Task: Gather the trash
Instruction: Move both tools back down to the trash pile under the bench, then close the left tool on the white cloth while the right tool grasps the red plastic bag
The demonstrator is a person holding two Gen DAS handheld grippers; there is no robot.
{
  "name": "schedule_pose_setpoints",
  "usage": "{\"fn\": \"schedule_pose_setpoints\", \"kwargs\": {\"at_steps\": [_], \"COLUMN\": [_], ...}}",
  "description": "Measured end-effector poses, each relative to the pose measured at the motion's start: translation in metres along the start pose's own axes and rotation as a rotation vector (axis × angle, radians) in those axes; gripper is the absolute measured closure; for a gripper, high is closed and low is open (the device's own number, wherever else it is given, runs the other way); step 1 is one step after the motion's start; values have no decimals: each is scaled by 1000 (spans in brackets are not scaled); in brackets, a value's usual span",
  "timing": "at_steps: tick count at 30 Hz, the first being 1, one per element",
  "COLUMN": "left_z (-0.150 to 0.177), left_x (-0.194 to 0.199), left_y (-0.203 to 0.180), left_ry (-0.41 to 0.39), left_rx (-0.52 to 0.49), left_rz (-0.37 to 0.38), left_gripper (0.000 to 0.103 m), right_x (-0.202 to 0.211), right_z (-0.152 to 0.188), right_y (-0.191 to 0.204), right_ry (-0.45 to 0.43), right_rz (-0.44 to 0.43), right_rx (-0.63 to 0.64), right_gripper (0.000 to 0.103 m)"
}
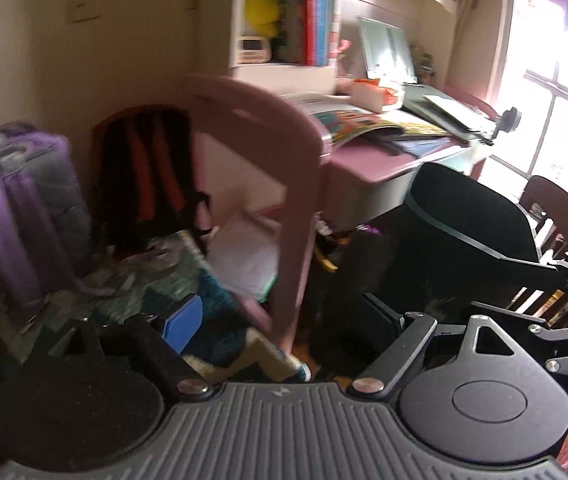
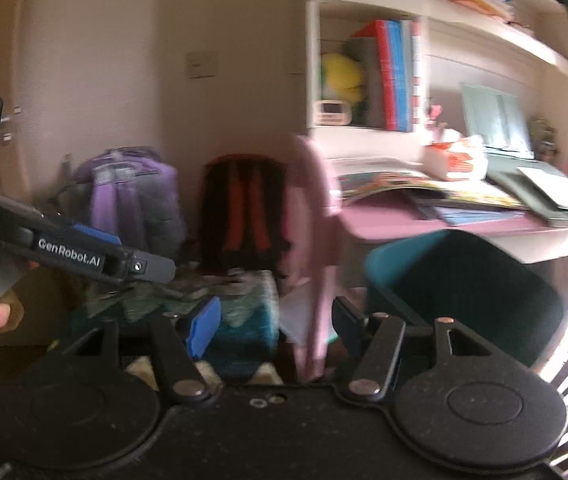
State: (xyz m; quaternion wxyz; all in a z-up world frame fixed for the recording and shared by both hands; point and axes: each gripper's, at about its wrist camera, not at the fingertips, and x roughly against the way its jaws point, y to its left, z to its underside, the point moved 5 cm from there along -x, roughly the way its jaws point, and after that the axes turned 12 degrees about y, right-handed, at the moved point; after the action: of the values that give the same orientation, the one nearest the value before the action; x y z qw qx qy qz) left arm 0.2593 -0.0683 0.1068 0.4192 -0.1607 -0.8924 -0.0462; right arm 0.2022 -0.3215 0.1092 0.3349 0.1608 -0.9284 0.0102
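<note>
Both the left gripper [image 1: 280, 316] and the right gripper [image 2: 280, 324] stand wide and empty. Beyond them, the crumpled orange-and-white wrapper [image 2: 457, 156] lies near the desk's [image 2: 387, 220] back edge. Collection appears pending.

"GenRobot.AI" in white on the black side of the left gripper [image 2: 132, 268].
</note>
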Motion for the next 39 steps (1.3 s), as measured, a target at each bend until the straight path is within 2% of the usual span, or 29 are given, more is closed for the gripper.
{"fn": "schedule_pose_setpoints", "kwargs": {"at_steps": [3,5,6,14,21,24,30,34,39], "left_z": [21,35,44,107,155,176,218,245,280], "left_x": [5,7,9,-3,-40,-65,-119,-160,-216], "left_y": [33,55,67,157,235,258,289,308,319], "left_ry": [-5,-12,-17,-32,17,58,146,223,330], "left_rx": [36,62,80,210,302,291,238,221,151], "left_rz": [-23,-34,-37,-39,-82,-96,-171,-150,-143], "left_gripper": [14,4,2,0,0,0,0,0,0], "right_x": [-16,-26,-32,-94,-154,-184,-248,-296,-346], "right_z": [2,5,6,32,64,81,119,152,206], "right_y": [31,50,61,133,182,201,224,231,245], "right_ry": [15,23,28,103,161,213,310,418,537], "right_rz": [-66,-106,-125,-253,-333,-343,-328,-316,-292], "right_rx": [23,41,50,103,123,139,161,150,224], "right_gripper": [40,39,39,35,33,33,31,32,32]}}
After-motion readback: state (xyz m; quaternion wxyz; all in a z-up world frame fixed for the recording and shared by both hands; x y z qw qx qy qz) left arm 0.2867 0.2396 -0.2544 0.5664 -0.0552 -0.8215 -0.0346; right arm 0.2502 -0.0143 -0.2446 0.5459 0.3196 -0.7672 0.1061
